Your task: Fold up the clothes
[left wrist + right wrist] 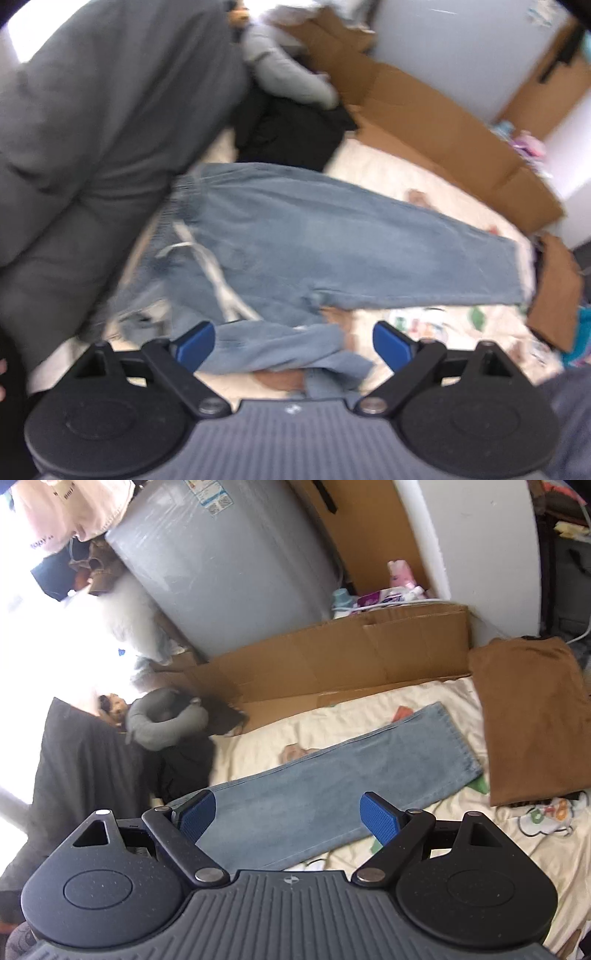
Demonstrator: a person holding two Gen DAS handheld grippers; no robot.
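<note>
Left gripper (293,345) is hovering low over the bed with its blue pads (195,345) spread wide, gripping nothing; a rumpled bit of the jeans (332,236) is lying between the pads (touching or not, cannot tell, the view is blurred). The jeans are sitting on the cream printed bedsheet (443,325), elastic waistband toward the left with a white drawstring (218,273) trailing across the denim, one leg stretching flat to the right. A grey padded quilt (92,129) is lying just beside the waistband on the left. Farther back, black clothing (291,136) is piling up with a grey sleeved garment (288,74) behind it, and flattened cardboard (424,122) is running along the far edge of the bed.

Right gripper (288,818) is also standing wide open and empty, its pads (380,821) hanging above the jeans (351,768) near the upper leg. The leg is lying flat, the hem pointing toward a folded brown garment (532,716) (hem just beside it, maybe touching). Bedsheet (480,849) is showing around both. Beyond, cardboard (351,653) is leaning at the bed's far side, with a large grey wrapped appliance (229,565) behind it.
</note>
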